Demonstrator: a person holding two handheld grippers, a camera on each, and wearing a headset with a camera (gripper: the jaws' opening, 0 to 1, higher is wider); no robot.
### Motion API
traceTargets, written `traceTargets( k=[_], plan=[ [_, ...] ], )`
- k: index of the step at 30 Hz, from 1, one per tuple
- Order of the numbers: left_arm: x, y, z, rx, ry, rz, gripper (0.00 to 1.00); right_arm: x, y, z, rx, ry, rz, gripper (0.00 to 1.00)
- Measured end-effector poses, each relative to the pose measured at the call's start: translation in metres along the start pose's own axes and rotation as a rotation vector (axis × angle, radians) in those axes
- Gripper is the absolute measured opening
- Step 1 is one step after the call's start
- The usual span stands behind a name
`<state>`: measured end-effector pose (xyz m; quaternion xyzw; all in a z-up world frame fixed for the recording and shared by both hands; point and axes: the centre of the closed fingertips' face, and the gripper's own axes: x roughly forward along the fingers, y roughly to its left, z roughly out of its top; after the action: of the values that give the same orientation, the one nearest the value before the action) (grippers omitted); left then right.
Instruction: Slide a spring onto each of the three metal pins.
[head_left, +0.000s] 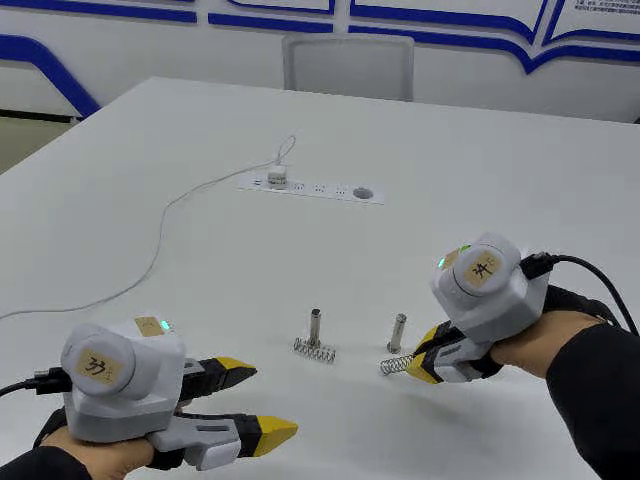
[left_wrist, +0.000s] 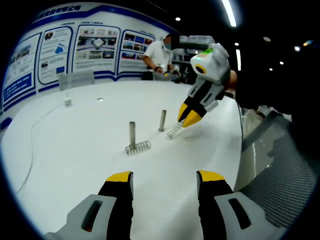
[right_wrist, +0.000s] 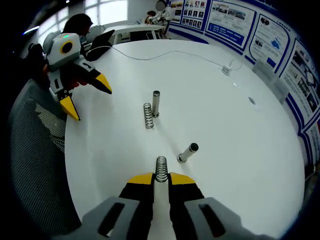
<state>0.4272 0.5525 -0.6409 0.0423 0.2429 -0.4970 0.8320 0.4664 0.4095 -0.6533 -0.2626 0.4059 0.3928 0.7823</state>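
**Two pins, two springs on the white worktop**

Head view: the left tongs (head_left: 270, 400) gape open and empty, low over the worktop (head_left: 200, 290). The right tongs (head_left: 415, 370) pinch the gripped spring (head_left: 396, 364), a small silvery coil, just beside the first pin (head_left: 398, 331), a short upright grey post. A loose spring (head_left: 314, 349) lies on its side at the foot of the second pin (head_left: 315, 325).

Left gripper view: the gripped spring (left_wrist: 174, 130) slants down from the right tongs (left_wrist: 189, 117) near the first pin (left_wrist: 162, 120).

Right gripper view: the yellow tips are closed on one end of the gripped spring (right_wrist: 161, 170), which points forward. The first pin (right_wrist: 188, 152) stands just beside it.
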Motion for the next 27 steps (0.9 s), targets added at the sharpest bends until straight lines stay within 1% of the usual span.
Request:
traceTargets(
  k=[18, 27],
  plan=[
    [0.001, -0.001, 0.001, 0.002, -0.005, -0.004, 0.52, -0.009, 0.000, 0.002, 0.014, 0.013, 0.003, 0.12],
    [0.001, -0.001, 0.003, 0.006, -0.011, -0.003, 0.52, -0.027, -0.003, 0.018, 0.026, -0.016, -0.001, 0.12]
  ],
)
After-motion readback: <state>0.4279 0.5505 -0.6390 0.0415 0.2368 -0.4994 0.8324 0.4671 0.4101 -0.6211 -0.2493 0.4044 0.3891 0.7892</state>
